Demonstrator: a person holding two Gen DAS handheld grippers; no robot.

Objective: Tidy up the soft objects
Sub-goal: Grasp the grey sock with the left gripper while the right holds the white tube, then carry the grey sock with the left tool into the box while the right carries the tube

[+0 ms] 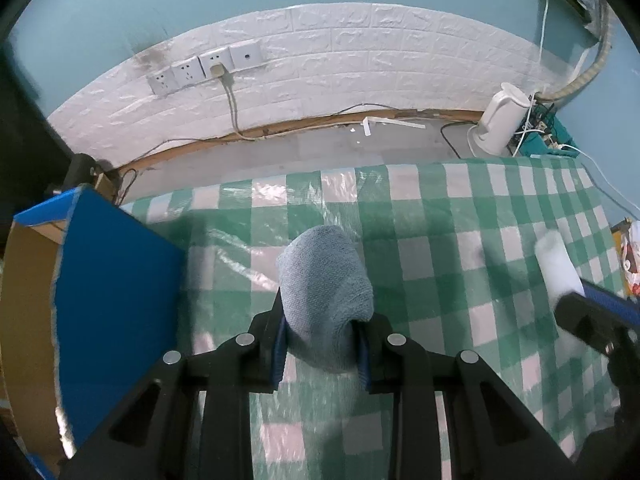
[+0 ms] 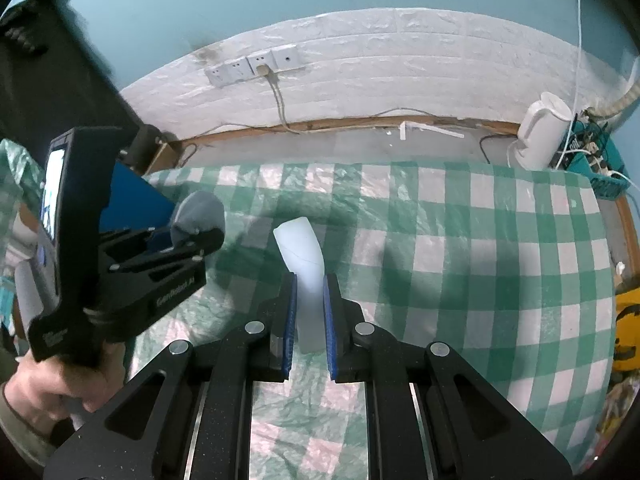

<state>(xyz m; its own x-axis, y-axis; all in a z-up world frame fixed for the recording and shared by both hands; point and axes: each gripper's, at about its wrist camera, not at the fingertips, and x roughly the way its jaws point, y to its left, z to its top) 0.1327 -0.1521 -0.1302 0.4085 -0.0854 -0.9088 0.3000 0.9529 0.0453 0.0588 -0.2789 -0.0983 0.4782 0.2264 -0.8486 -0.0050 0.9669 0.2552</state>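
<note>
Green-and-white checked plastic cloth [image 1: 440, 240] covers the worktop, which stands before a teal wall with a band of white brick-pattern panelling [image 1: 360, 60] low down. A row of wall sockets [image 1: 204, 66] sits on that panelling, one with a plug and a cable hanging from it. A white kettle [image 1: 500, 120] stands beyond the far right corner of the worktop, among tangled cables.

At the left edge of the worktop is an open cardboard box with blue outer walls [image 1: 116, 280].

The left gripper [image 1: 322, 344] pinches a rolled grey-blue sock [image 1: 326, 292] between its blue-padded fingers; the jaws press into the fabric, and the roll bulges above them. It is held over the cloth, just beside the blue box wall. In the right wrist view a hand [image 2: 56, 388] grasps this gripper's black handle.

The right gripper [image 2: 310, 320] has its jaws nearly together, clamped on a white soft object [image 2: 302, 252], a flattened tube that widens and leans left above the pads. It is held over the middle of the cloth, well apart from the box.
</note>
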